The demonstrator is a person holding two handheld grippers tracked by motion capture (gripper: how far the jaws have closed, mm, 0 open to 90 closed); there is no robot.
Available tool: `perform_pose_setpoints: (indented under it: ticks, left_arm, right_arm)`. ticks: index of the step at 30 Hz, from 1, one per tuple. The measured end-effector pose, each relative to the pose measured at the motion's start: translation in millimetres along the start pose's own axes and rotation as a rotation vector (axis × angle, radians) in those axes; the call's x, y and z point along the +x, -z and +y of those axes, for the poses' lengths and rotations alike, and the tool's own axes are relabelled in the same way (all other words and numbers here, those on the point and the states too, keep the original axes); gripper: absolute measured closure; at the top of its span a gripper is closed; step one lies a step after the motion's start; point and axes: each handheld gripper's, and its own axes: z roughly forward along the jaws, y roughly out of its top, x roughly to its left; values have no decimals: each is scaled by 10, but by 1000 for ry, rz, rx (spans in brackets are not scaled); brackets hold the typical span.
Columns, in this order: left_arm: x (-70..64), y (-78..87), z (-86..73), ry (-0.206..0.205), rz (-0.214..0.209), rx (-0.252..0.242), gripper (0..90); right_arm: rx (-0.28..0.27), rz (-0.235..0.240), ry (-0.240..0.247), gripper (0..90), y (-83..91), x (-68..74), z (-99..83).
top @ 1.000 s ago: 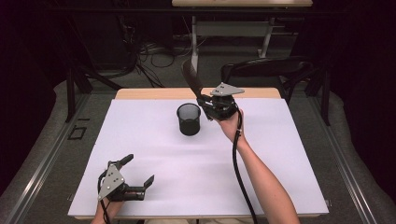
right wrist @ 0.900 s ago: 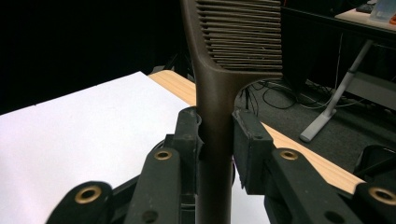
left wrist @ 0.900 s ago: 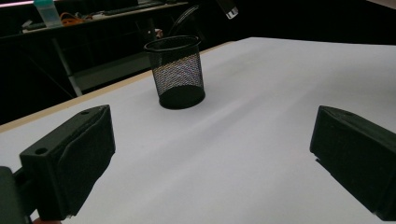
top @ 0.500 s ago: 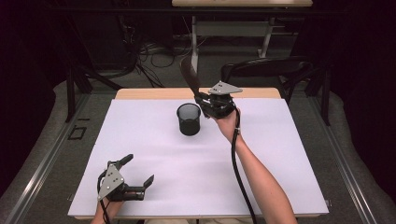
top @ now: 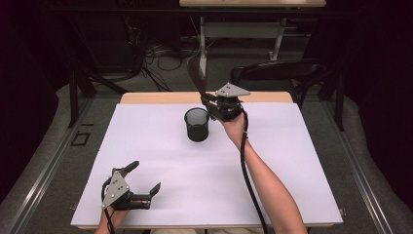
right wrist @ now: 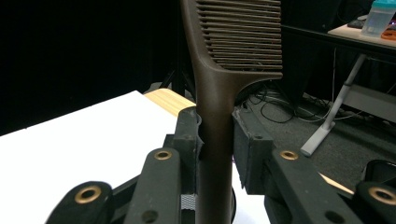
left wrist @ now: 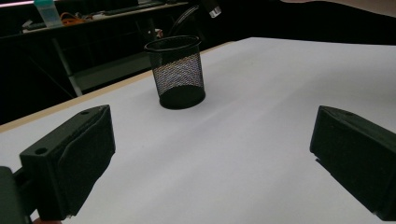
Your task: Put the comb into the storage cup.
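A black mesh cup point(top: 197, 125) stands upright on the white table point(top: 292, 165), toward the back middle; it also shows as the mesh cup point(left wrist: 178, 71) ahead of my left gripper. My right gripper point(top: 208, 102) hovers just right of and above the cup, shut on the handle of a dark brown comb point(top: 197, 72) that points up. Up close, the comb point(right wrist: 219, 84) stands between the pads, teeth at the top, with a bit of the cup's mesh below it. My left gripper point(top: 144, 179) rests at the table's front left, open, nothing between its pads point(left wrist: 77, 158).
A wooden strip point(top: 160, 98) edges the table's far side. Behind it are a dark chair point(top: 282, 73), table legs and cables on the floor. A bottle point(right wrist: 380, 16) stands on a far desk.
My right gripper with the comb has shifted very slightly near the cup. The left gripper has stayed still.
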Motion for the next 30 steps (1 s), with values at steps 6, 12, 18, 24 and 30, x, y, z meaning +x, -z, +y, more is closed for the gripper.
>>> perform_pose_setpoints:
  ticks: [6,12,18,24,30]
  left_arm:
    - [2,4,1,-1,0,-1,0]
    - [-4,2,1,1,-1,-1,0]
    - [-1,1,1,0,-1,-1,0]
    - [1,-1,-1,0,-2,1,0]
    - [3,2,-1,1,-1,1,0]
  right_arm:
    - [-19,-3,4,728,-34,12,4]
    - [-38,2,-2,728,-59,21,8]
    - [-46,-1,-3,728,-92,14,-5]
    - [-58,-5,-7,728,-122,4,-16]
    - [-67,-6,-14,728,-152,14,-23]
